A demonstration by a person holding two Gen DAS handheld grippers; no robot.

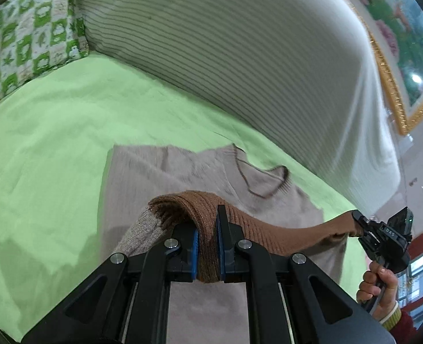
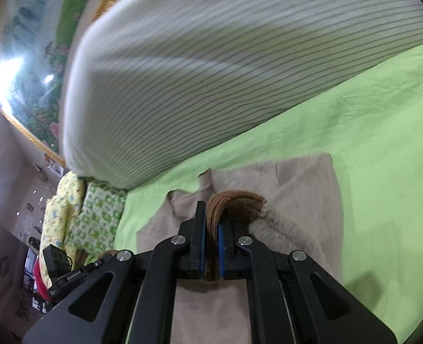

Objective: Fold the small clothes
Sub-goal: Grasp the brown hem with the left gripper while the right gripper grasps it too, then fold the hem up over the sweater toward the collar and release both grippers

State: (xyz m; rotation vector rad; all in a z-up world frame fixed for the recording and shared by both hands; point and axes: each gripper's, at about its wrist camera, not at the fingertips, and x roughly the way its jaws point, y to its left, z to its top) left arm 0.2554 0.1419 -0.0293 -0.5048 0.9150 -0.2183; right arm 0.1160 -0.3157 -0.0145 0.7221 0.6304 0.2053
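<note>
Left gripper [image 1: 206, 226], right gripper [image 2: 211, 229]: each clamped tight on brown ribbed hem [image 1: 263, 223]. Beige sweater [image 1: 154, 177]: lying on green sheet [image 1: 54, 120], hem lifted. Advice: carry both corners level, hem taut, toward neckline [image 1: 257, 180]; align edges before release.

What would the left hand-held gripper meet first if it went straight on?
Probably the flat beige knitted sweater on the green sheet, beyond the brown ribbed hem it grips; depth is unclear.

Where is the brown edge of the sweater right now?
The brown ribbed hem is lifted above the beige sweater on the green sheet, stretched between the left tool and the right tool, both pinching it.
</note>
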